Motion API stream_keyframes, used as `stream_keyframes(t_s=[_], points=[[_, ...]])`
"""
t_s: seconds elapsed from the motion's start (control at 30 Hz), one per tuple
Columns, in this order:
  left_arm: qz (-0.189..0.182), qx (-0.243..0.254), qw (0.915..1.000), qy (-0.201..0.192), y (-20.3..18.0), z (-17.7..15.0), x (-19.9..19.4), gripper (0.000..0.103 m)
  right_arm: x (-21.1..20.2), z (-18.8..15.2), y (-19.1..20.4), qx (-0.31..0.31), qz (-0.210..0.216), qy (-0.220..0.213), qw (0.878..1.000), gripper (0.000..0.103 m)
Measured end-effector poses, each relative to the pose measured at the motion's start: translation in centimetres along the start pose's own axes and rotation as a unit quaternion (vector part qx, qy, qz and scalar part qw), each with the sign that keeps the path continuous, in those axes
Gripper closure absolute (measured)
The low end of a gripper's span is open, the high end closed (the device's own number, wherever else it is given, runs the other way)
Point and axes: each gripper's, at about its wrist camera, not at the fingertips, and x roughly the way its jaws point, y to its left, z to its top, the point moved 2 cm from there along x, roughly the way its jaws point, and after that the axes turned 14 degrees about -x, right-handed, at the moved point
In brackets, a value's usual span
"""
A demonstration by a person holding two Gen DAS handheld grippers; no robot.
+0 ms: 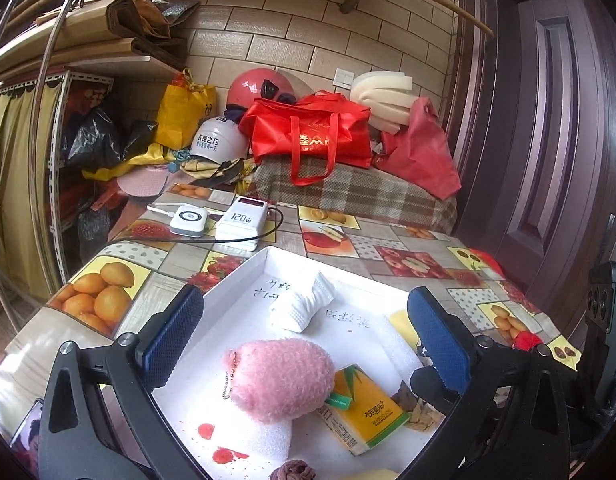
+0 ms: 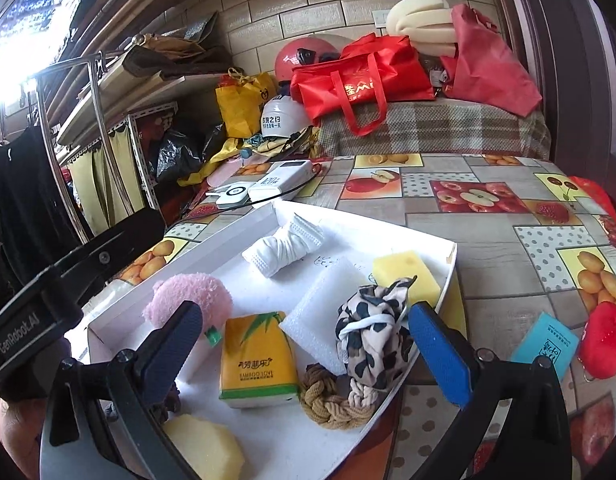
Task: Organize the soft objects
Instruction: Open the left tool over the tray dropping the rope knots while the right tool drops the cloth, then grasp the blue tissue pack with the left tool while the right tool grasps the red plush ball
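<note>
A white tray (image 1: 236, 280) (image 2: 428, 236) on the table holds soft things: a pink plush (image 1: 282, 376) (image 2: 196, 294), rolled white socks (image 1: 302, 304) (image 2: 286, 250), a yellow tissue pack (image 1: 362, 412) (image 2: 258, 360), white foam (image 2: 324, 312), a yellow sponge (image 2: 404, 270), a spotted scrunchie (image 2: 372, 332) and a tan braided band (image 2: 332, 404). My left gripper (image 1: 304, 328) is open above the pink plush and holds nothing. My right gripper (image 2: 304, 344) is open over the tissue pack and scrunchie, empty. A red plush (image 2: 604, 344) and a blue pack (image 2: 546, 344) lie on the table right of the tray.
Two white power banks (image 1: 238, 222) (image 2: 282, 180) with a cable lie beyond the tray. Behind the table are a plaid-covered box (image 2: 432, 128), red bags (image 1: 308, 128), helmets (image 1: 220, 140) and a shelf rack (image 1: 60, 160) at left. A dark door (image 1: 548, 120) stands at right.
</note>
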Motion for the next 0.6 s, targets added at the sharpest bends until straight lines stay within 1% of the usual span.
stream_keyframes(t_s=[0.23,0.4,0.5,0.53,0.6], points=[[-0.002,0.007,1.0000,0.003,-0.2,-0.3,0.1,0.000,-0.3,-0.8,0.1,0.001,-0.002,0.002,1.000,0.000],[-0.007,0.011,0.9999,-0.007,-0.6,-0.4,-0.1,0.000,-1.0,-1.0,0.3,-0.012,-0.019,-0.009,1.000,0.000],[-0.031,0.016,0.9993,-0.013,-1.3,-0.5,-0.8,0.000,-1.7,-1.2,0.1,-0.022,-0.035,-0.021,0.999,0.000],[-0.047,0.018,0.9987,-0.014,-1.7,-0.6,-1.0,0.000,-2.0,-1.2,0.1,-0.027,-0.042,-0.024,0.998,0.000],[-0.094,0.016,0.9953,-0.014,-2.5,-0.8,-1.7,0.000,-2.7,-1.5,-0.1,-0.039,-0.059,-0.031,0.997,0.000]])
